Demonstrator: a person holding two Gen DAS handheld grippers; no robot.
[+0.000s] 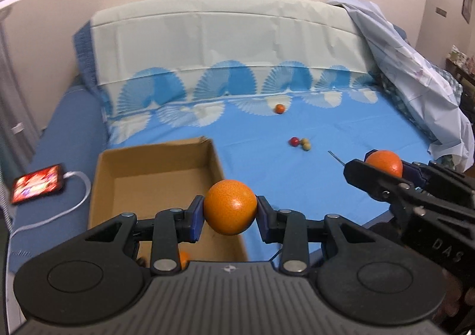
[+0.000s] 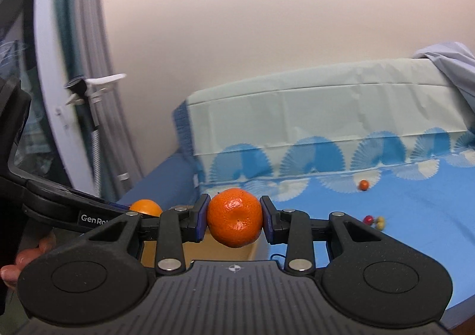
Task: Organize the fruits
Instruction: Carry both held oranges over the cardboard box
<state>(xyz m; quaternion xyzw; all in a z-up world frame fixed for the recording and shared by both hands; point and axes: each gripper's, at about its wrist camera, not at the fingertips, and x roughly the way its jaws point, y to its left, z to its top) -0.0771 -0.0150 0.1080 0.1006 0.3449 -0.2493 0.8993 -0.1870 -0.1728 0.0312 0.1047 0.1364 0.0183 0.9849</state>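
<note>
**Ana:** While both grippers hold fruit, where does each piece sit relative to the cardboard box [image 1: 118,168]?

**Ben:** The left gripper [image 1: 230,210] has its jaws closed partway around a pale orange [image 1: 230,206], pinched between blue pads, hovering over the box's right wall. The right gripper [image 2: 234,217] grips a darker, dimpled mandarin [image 2: 234,217] the same way. In the left wrist view it hangs well to the right of the box, above the blue bedsheet [image 1: 297,163].

**Ana:** Is anything in the box yet?

**Ben:** A sliver of orange fruit [image 1: 184,258] shows at the box's near edge, behind the left gripper's linkage; I can't tell whether it lies inside. Beyond the box's far right corner sit a red ball [image 1: 294,141] touching two yellowish balls [image 1: 305,143], and farther still a small orange fruit [image 1: 279,108] by the patterned backrest [image 1: 225,47]. Left of the box, a lit phone [image 1: 37,183] lies plugged into a white cable [image 1: 71,204].

**Ana:** Which step is this?

**Ben:** Carrying fruit to the box, I'd judge. Next, the left jaws likely need to move inward over the box floor, lower, and open; the right must travel left first.

**Ana:** Any readable writing?

**Ben:** "DAS" on the right gripper's body, and "GenRo", cut off, on the left's.
</note>
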